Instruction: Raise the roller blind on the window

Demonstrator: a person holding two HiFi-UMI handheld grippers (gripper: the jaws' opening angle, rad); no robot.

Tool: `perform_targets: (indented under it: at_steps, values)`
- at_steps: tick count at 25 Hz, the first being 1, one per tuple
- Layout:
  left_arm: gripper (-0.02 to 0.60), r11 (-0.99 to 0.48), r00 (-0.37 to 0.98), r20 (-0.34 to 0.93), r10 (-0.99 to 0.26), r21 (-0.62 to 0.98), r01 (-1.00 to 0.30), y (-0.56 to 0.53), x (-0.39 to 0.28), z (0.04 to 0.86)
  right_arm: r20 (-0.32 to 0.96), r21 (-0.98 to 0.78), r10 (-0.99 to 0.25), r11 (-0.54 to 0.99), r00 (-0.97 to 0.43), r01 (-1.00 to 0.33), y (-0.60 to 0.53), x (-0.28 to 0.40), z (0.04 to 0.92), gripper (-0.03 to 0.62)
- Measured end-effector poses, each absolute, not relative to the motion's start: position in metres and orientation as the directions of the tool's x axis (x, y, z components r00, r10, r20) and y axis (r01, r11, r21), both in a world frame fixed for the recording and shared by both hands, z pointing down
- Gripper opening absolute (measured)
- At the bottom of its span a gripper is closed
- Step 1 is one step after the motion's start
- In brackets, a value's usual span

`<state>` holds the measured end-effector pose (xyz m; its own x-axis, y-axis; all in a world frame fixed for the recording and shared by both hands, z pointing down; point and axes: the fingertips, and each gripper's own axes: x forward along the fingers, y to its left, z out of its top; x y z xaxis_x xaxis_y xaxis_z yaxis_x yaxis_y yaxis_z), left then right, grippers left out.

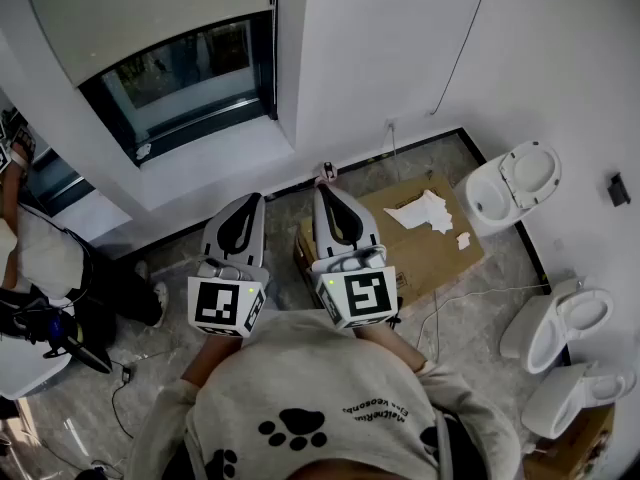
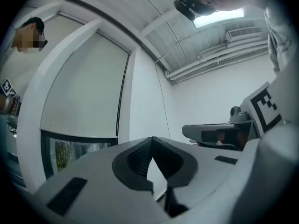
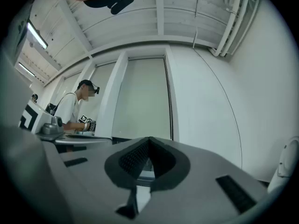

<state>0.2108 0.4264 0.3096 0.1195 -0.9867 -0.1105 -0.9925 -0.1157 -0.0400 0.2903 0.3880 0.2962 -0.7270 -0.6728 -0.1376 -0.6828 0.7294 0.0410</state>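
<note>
Right gripper (image 3: pixel 148 140); head-view-only cardboard box (image 1: pixel 445 258) beyond

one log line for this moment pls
stage: before contact | left gripper: shut, empty | right gripper: shut, empty | roller blind: mostly down, untouched

The grey tiled floor (image 1: pixel 480 318) carries a flat cardboard box (image 1: pixel 440 253) at its middle by the far wall, a white toilet (image 1: pixel 490 196) at far right, and two more toilets (image 1: pixel 555 323) nearer on the right
</note>
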Motion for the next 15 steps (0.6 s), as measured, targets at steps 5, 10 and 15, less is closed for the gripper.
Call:
perform_targets:
  at_steps: [5, 10, 15]
  values:
    - [0.008, -0.135, 0.138, -0.12, -0.983, -0.031, -0.99, 0.403, 0.19, 0.312, -0.146, 0.044, -0.678, 0.723, -0.72, -0.69, 0.366, 0.268, 0.296, 0.008]
    - [0.008, -0.156, 0.157, -0.122, -0.98, -0.018, -0.988, 0.365, 0.163, 0.312, -0.133, 0.034, -0.695, 0.71, -0.707, -0.704, 0.33, 0.242, 0.297, 0.009]
    - [0.008, -0.203, 0.204, -0.111, -0.973, -0.021, -0.979, 0.32, 0.131, 0.312, -0.145, -0.033, -0.728, 0.68, -0.67, -0.732, 0.285, 0.212, 0.3, 0.009]
